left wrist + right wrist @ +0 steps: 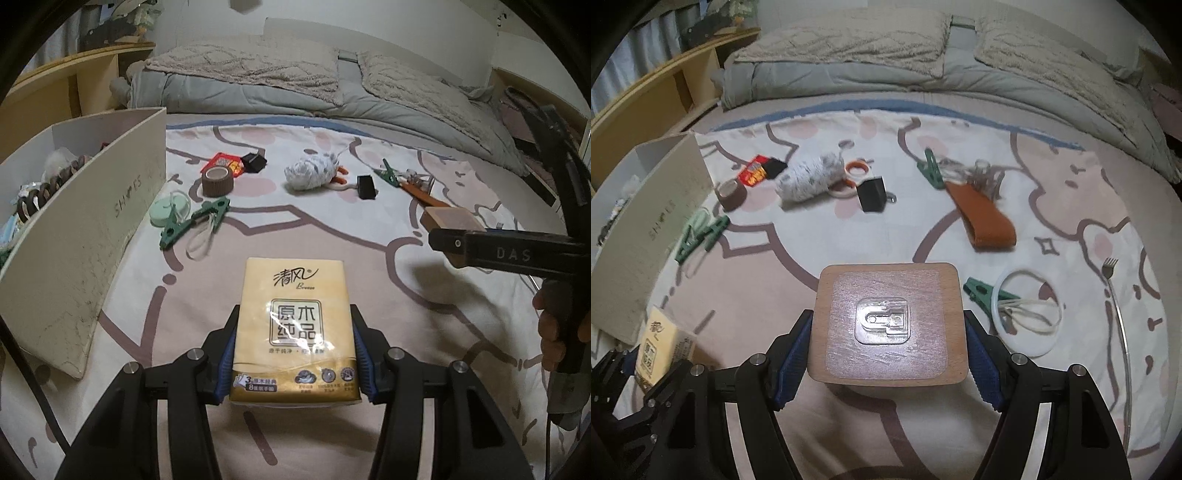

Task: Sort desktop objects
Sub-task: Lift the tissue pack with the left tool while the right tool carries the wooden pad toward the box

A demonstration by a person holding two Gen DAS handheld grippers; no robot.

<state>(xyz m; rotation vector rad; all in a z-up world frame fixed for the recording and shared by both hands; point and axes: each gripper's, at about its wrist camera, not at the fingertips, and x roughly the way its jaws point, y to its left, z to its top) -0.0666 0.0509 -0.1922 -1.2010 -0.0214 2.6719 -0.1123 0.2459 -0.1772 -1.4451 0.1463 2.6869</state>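
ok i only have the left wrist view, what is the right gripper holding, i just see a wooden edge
Observer: The right gripper is closed on a flat, rounded-corner wooden board with a clear plastic hook mount stuck at its centre.
Operator: anything on the bed right of it that i'm missing
Observer: Yes, a white plastic ring lies there with a green clothes peg at its left edge.
Operator: and further right
Observer: A thin metal back scratcher lies lengthwise beyond the ring, its small rake head pointing away.
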